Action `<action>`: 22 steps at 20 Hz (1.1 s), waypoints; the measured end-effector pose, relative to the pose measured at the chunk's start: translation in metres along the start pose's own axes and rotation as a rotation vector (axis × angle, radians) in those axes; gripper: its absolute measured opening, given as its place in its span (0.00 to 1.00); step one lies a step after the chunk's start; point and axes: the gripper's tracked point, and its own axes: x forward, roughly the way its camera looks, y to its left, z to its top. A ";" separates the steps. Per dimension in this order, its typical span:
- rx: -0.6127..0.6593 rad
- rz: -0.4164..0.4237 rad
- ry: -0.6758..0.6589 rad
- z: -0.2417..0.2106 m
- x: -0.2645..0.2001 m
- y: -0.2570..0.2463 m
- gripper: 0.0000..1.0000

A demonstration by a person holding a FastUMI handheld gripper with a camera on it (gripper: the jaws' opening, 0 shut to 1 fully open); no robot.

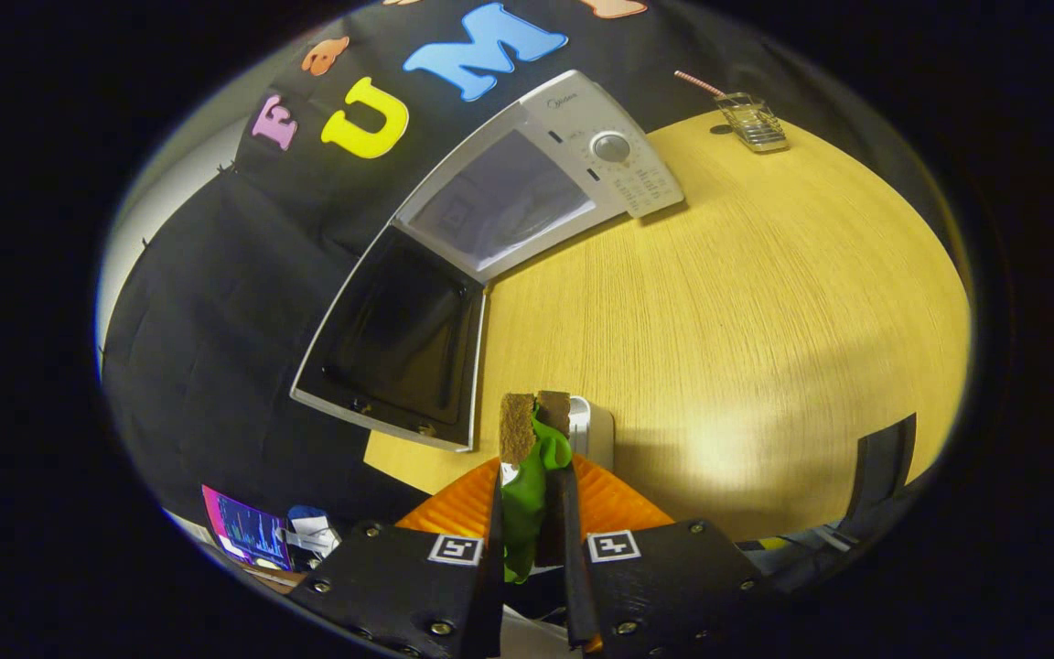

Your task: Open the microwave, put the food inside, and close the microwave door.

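Between the jaws, pinched from both sides, the green food (527, 485) lies lengthwise along them, toward the open microwave (527, 183).

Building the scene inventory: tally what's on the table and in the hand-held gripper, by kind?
Microwave, door open: 1
Green food item, clamped in hand-held gripper: 1
Orange plate: 1
Clear container with straw: 1
White object beyond the fingers: 1
Total: 5
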 end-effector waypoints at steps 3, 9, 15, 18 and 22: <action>0.022 0.001 -0.100 0.025 0.000 0.015 0.27; 0.087 0.037 -0.254 0.072 0.018 0.048 0.27; 0.131 0.063 -0.352 0.110 0.054 0.075 0.27; 0.160 0.071 -0.402 0.128 0.075 0.085 0.27; 0.193 0.077 -0.454 0.148 0.106 0.094 0.27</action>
